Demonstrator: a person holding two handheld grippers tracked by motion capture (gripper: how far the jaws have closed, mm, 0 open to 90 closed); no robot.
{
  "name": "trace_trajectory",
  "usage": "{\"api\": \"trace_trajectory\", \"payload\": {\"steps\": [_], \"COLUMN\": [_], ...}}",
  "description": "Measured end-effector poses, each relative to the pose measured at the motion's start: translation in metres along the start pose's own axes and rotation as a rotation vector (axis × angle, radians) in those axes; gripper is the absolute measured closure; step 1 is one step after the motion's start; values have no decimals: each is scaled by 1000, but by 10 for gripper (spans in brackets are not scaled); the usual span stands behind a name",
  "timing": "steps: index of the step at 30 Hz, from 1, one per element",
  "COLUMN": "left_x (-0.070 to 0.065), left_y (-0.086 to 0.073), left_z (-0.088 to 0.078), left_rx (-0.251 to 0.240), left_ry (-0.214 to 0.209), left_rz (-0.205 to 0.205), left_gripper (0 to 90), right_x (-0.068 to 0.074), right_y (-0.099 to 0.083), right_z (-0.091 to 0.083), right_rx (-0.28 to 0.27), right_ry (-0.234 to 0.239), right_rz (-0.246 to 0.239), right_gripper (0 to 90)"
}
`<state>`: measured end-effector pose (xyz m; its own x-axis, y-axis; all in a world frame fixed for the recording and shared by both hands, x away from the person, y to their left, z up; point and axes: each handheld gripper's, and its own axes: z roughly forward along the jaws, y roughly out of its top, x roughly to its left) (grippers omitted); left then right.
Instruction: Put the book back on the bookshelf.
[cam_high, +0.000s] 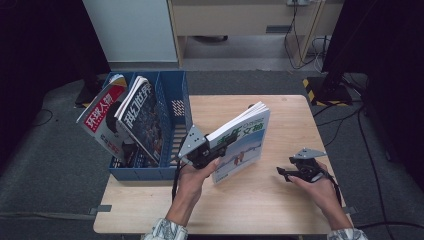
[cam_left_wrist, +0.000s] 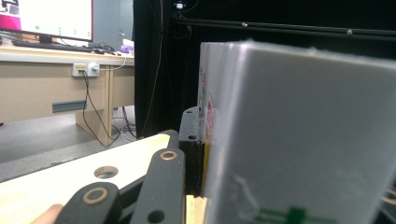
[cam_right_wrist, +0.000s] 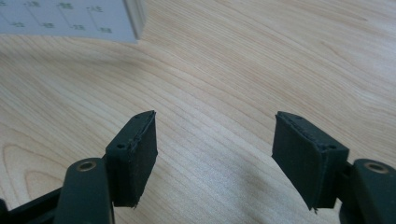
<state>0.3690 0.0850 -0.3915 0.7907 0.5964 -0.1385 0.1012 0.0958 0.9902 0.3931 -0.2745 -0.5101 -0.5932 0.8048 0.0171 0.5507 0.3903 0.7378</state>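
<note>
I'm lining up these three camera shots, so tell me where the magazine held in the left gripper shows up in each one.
High view: the magazine stands at the middle of the table, clamped by the left gripper.
Left gripper view: it covers the right half, blurred, pressed against the black jaw.
Right gripper view: its corner sits at top left, beyond the open jaws.
Shared landmark: the pale wooden table, seen at lower left and underneath.
</note>
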Motion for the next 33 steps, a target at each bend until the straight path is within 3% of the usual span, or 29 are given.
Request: {"api": "trace_trajectory", "payload": {"steps": [14, 22, 33], "left_x": [2, 1, 0], "left_y": [3, 5, 8], "left_z": [-9, -12, -21], "left_rx": [-3, -6, 3], "left_ry": [20, 19, 27], "left_rz": [-6, -10, -7], "left_gripper": [729, 729, 729], "right_x": [-2, -3, -1], "right_y": [-5, -7, -9], "right_z": [9, 15, 21], "right_rx": [40, 69, 105], "right_ry": [-16, -45, -46], "right_rz": [28, 35, 31], "right_gripper": [180, 151, 120]}}
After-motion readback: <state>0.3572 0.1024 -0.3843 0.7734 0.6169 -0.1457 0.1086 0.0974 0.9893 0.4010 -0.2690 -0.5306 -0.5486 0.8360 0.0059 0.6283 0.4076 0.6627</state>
